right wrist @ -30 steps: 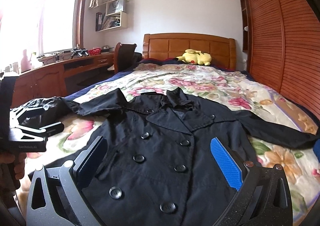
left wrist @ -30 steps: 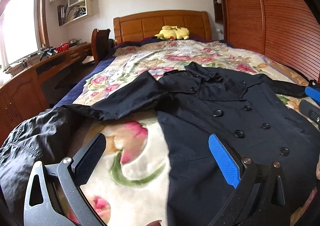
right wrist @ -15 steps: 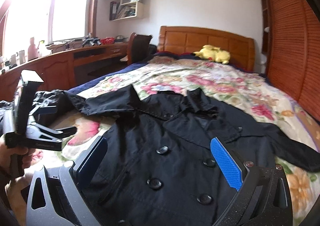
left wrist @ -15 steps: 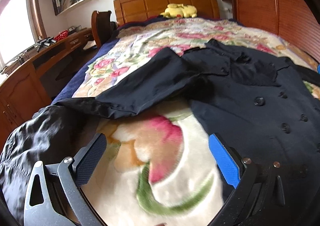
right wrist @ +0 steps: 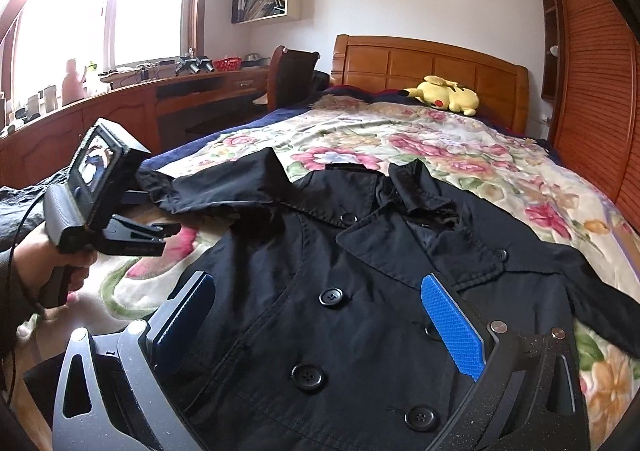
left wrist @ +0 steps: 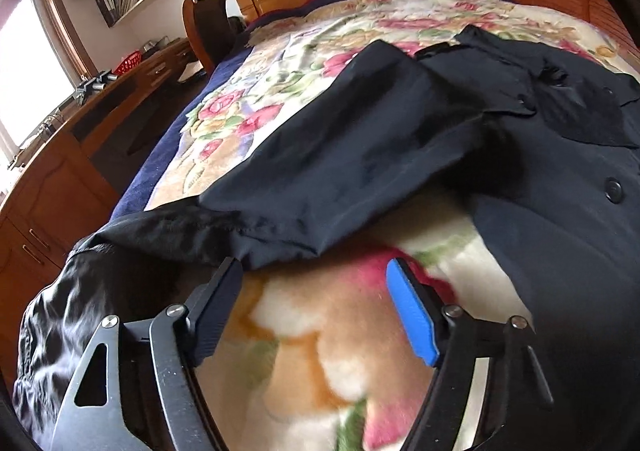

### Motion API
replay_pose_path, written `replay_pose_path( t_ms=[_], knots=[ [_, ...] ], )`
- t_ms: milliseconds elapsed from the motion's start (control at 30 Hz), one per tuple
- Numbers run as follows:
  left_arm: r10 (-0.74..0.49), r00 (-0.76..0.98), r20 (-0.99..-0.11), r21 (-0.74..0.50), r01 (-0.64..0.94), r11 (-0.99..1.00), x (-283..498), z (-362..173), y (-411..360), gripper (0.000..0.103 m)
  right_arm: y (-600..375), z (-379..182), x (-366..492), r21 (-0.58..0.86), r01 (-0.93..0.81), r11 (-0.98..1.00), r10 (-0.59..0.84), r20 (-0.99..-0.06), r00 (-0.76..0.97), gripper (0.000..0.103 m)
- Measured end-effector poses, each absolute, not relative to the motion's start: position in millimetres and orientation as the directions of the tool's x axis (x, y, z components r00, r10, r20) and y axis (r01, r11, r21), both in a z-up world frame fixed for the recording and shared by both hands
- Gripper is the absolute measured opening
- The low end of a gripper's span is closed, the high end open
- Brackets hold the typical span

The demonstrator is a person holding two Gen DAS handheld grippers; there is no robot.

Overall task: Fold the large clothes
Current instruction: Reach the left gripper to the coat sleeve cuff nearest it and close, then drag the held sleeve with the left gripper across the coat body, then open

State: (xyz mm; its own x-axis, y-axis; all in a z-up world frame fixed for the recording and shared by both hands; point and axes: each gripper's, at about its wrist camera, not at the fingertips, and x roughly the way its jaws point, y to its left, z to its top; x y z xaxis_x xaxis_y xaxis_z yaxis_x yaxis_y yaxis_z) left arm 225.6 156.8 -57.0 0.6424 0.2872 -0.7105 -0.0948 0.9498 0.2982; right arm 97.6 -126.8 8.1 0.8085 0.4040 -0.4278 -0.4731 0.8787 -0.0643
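A black double-breasted coat (right wrist: 360, 271) lies front up on the floral bedspread (right wrist: 460, 147), collar toward the headboard. Its left sleeve (left wrist: 320, 179) stretches out toward the bed's left edge. My left gripper (left wrist: 314, 287) is open and empty, low over the blanket, its fingertips just short of the sleeve's lower edge. It also shows in the right wrist view (right wrist: 160, 231), held by a hand. My right gripper (right wrist: 316, 287) is open and empty, hovering over the coat's buttoned chest.
A second black garment (left wrist: 80, 311) hangs crumpled at the bed's left edge. A yellow plush toy (right wrist: 444, 93) lies by the wooden headboard (right wrist: 432, 63). A desk (right wrist: 160, 91) and a chair (right wrist: 292, 71) stand left of the bed; slatted wardrobe doors (right wrist: 592, 71) are on the right.
My left gripper has dropped and moved left toward the coat's left sleeve. My right gripper has moved forward and lower over the coat's chest. Both have stayed open.
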Motion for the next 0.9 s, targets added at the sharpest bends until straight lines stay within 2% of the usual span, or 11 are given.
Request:
replay_pose_path(
  t_ms=[233, 333, 367, 433, 500, 667, 900],
  knots=[
    [0.346, 0.594, -0.727, 0.358, -0.102, 0.928, 247.3, -69.4, 167.0, 0.058, -121.0, 4.0, 100.9, -0.063, -0.475, 0.878, 0.405, -0.433, 0.805, 0.103],
    [0.394, 0.598, -0.698, 0.401, -0.129, 0.907, 250.4, -70.1, 169.9, 0.035, -121.7, 3.0, 100.0, -0.071, -0.471, 0.879, 0.398, -0.434, 0.808, 0.103],
    [0.396, 0.596, -0.699, 0.405, -0.126, 0.906, 252.1, -70.3, 170.4, 0.031, -122.1, 3.3, 99.8, -0.071, -0.47, 0.88, 0.398, -0.431, 0.81, 0.103],
    [0.396, 0.595, -0.7, 0.41, -0.119, 0.904, 255.3, -69.7, 171.0, 0.015, -123.8, 5.3, 96.8, -0.073, -0.46, 0.885, 0.393, -0.413, 0.822, 0.103],
    [0.387, 0.604, -0.697, 0.399, -0.122, 0.909, 256.6, -64.0, 170.5, 0.007, -126.0, 6.4, 94.6, -0.069, -0.456, 0.888, 0.393, -0.404, 0.826, 0.103],
    [0.342, 0.677, -0.652, 0.347, -0.134, 0.928, 248.9, -34.5, 154.7, 0.004, -131.7, 5.7, 92.9, -0.058, -0.448, 0.892, 0.39, -0.402, 0.829, 0.103],
    [0.234, 0.751, -0.617, 0.28, -0.069, 0.958, 238.4, -0.5, 119.0, 0.003, -144.8, 13.2, 87.2, -0.047, -0.431, 0.901, 0.381, -0.386, 0.84, 0.103]
  ],
)
